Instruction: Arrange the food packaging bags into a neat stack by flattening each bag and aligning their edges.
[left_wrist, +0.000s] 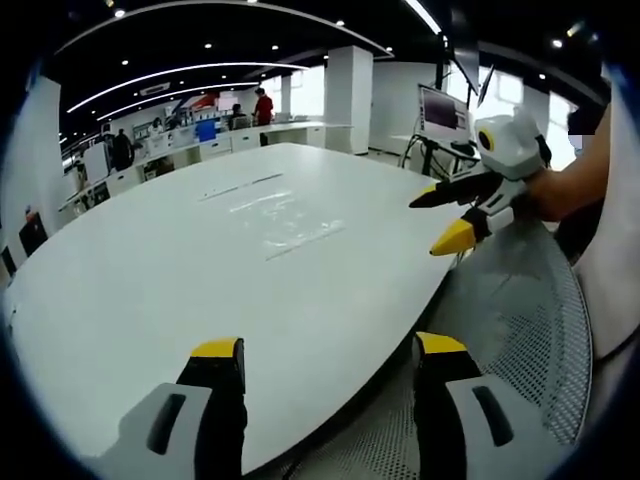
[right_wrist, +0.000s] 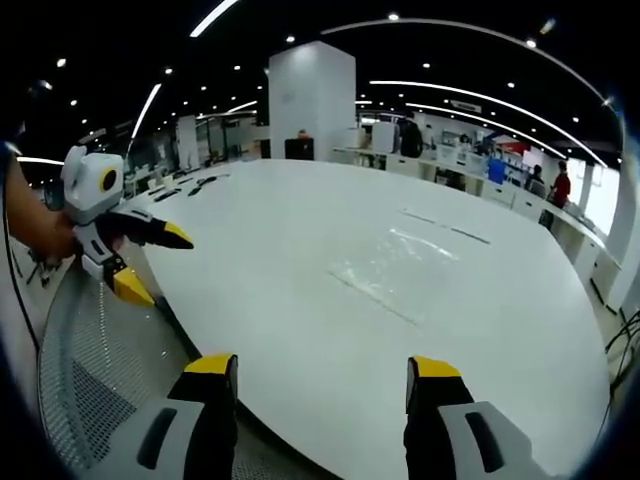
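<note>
Several clear, nearly see-through packaging bags lie flat near the middle of the big white table; their edges barely show. From the other side the bags look the same. My left gripper is open over the table's near edge, empty, well short of the bags. My right gripper is also open and empty at the table's edge. In the left gripper view the right gripper hovers open at the table's right rim, held by a hand. The left gripper shows open at the left in the right gripper view.
A grey mesh surface lies beside the table edge below the grippers, seen also as the mesh. A monitor on a stand and a white pillar stand behind. People and desks are far back.
</note>
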